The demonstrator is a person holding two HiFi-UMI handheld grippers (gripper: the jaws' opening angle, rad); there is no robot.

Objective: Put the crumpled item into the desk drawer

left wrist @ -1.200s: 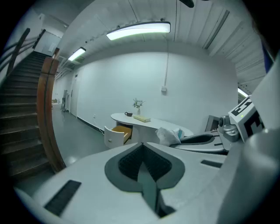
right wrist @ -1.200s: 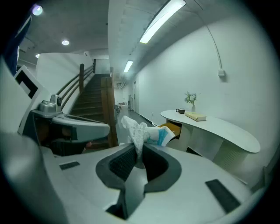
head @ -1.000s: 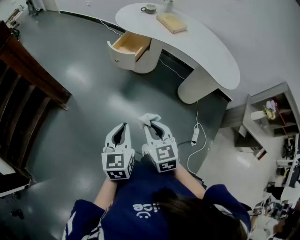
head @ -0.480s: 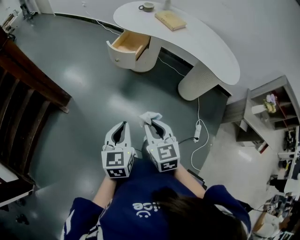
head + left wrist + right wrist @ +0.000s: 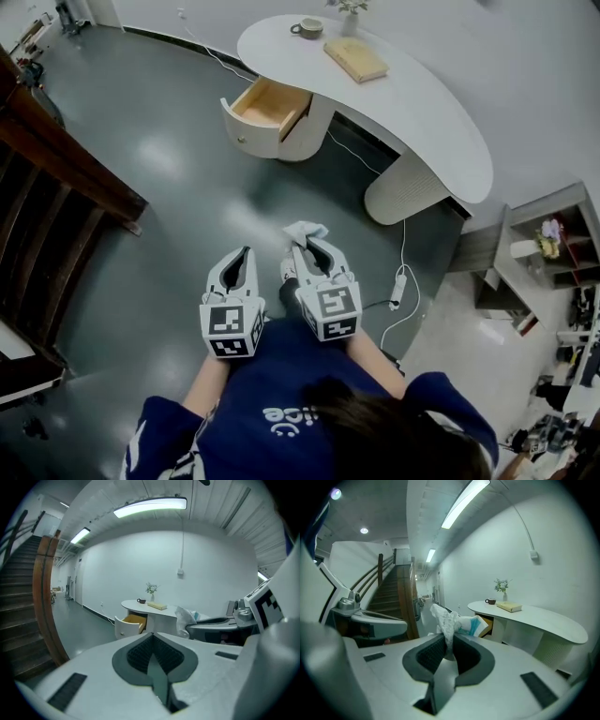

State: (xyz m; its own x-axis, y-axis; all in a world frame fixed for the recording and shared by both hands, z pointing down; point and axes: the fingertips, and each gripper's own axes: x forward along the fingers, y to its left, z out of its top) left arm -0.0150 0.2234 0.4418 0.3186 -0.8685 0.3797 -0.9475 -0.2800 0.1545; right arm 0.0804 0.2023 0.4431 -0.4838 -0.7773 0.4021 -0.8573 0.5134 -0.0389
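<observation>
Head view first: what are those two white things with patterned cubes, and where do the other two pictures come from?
They are hand-held grippers, simple two-jaw tongs, and a person holds one in each hand. The head view comes from a camera on the person's head, looking down. The other two pictures come from a camera riding on each gripper, looking along its jaws. The left gripper is shut and empty. The right gripper pinches a crumpled wrapper. Ahead stands a white desk with its drawer open. On the desk are a cup, a book and a small plant.

open floor (image 5: 192, 183) ahead, drawer (image 5: 268, 102) open, staircase (image 5: 52, 202) left
</observation>
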